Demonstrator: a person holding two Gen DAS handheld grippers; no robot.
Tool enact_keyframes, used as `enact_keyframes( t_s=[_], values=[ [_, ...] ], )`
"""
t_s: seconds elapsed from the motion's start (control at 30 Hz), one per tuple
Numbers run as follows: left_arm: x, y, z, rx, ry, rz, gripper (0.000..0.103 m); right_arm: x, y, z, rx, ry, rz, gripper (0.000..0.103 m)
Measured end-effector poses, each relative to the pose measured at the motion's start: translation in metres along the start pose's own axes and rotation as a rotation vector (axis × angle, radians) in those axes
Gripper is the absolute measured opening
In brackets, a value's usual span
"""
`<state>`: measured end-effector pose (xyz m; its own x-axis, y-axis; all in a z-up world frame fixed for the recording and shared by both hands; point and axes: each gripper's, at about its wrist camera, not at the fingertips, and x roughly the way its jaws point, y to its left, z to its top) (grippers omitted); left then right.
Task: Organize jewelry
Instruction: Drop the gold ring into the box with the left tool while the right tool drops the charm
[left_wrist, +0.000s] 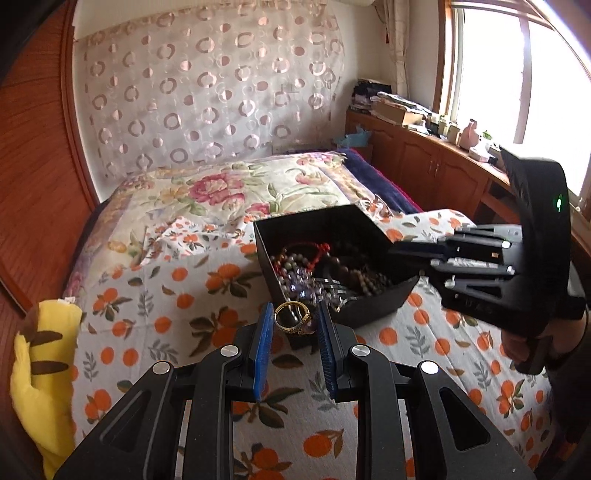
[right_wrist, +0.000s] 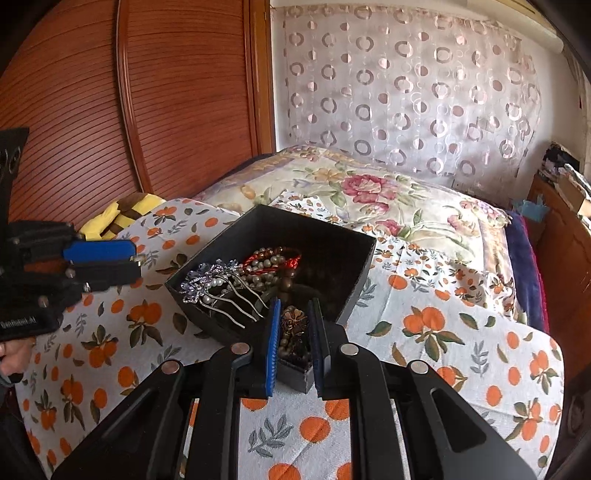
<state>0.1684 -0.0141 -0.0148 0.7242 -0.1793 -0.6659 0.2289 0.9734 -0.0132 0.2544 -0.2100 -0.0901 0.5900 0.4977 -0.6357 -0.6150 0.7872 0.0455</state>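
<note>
1. Left wrist view: a gold ring (left_wrist: 291, 317) is pinched between the blue pads (left_wrist: 263, 332) of the left gripper (left_wrist: 293, 325), held in the air just in front of the near corner of the black box (left_wrist: 295, 225).
2. Right wrist view: a brown flower-topped piece (right_wrist: 293, 321) with beads below it is clamped in the right gripper (right_wrist: 294, 332), over the near edge of the box (right_wrist: 236, 230). What kind of piece it is cannot be told. A small dark tray (right_wrist: 295, 374) is seen under it, just in front of the box; touching or apart cannot be told.
3. The box is set on the orange-print sheet (left_wrist: 155, 295) of the bed. Bead strands (left_wrist: 291, 266), a red cord bracelet (left_wrist: 314, 247) and a pearl hair comb (right_wrist: 218, 288) are piled inside, tangled together.
4. A yellow plush (left_wrist: 40, 369) lies on the sheet well left of the box; not part of the job.
5. Step judged in hand: sorting, with one item lifted out per gripper. Most of the pile is still in the box, so the task is judged early.
6. Next move calls for a set-down spot beside the box for each piece, kept apart. The ring is held only by its thin band, so a slow, low release is advised or it may roll on the soft sheet. The right piece's dangling beads may snag the box rim; a clear lift is needed first.
</note>
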Motion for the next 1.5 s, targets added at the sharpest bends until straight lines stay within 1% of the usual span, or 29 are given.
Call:
enact_keyframes(
  t_s=[0.27, 0.3, 0.33, 0.37, 0.57, 0.73, 0.93, 1.13, 1.2, 1.3, 1.4, 1.5],
  values=[
    [0.009, 0.003, 0.014, -0.003, -0.002, 0.002, 0.022, 0.001, -0.002, -0.001, 0.011, -0.028, 0.016, 0.017],
    [0.010, 0.002, 0.016, -0.004, -0.002, 0.003, 0.022, 0.002, -0.001, -0.001, 0.009, -0.031, 0.017, 0.022],
    [0.012, 0.002, 0.019, -0.005, -0.002, 0.002, 0.022, 0.002, -0.001, -0.002, 0.007, -0.032, 0.019, 0.030],
    [0.013, 0.002, 0.021, -0.005, -0.002, 0.002, 0.022, 0.002, -0.002, -0.003, 0.006, -0.034, 0.020, 0.031],
    [0.032, -0.003, 0.036, 0.006, 0.001, 0.013, 0.022, -0.001, -0.003, -0.005, 0.010, -0.049, 0.014, 0.032],
    [0.051, -0.009, 0.046, 0.014, 0.015, 0.012, 0.022, -0.006, -0.011, -0.006, 0.038, -0.072, -0.012, 0.032],
    [0.074, -0.015, 0.057, 0.024, 0.032, 0.010, 0.022, -0.009, -0.023, -0.004, 0.070, -0.077, -0.039, 0.032],
    [0.082, -0.019, 0.064, 0.028, 0.034, 0.008, 0.022, -0.010, -0.029, -0.004, 0.088, -0.081, -0.057, 0.032],
    [0.082, -0.019, 0.064, 0.026, 0.035, 0.007, 0.028, -0.009, -0.031, -0.005, 0.090, -0.079, -0.062, 0.032],
    [0.080, -0.020, 0.062, 0.027, 0.027, 0.011, 0.029, -0.009, -0.031, -0.003, 0.092, -0.074, -0.071, 0.032],
    [0.074, -0.018, 0.058, 0.019, 0.020, 0.015, 0.036, -0.012, -0.029, -0.002, 0.084, -0.068, -0.087, 0.032],
    [0.062, -0.015, 0.052, 0.010, 0.005, 0.022, 0.047, -0.020, -0.024, -0.003, 0.085, -0.069, -0.096, 0.032]
  ],
)
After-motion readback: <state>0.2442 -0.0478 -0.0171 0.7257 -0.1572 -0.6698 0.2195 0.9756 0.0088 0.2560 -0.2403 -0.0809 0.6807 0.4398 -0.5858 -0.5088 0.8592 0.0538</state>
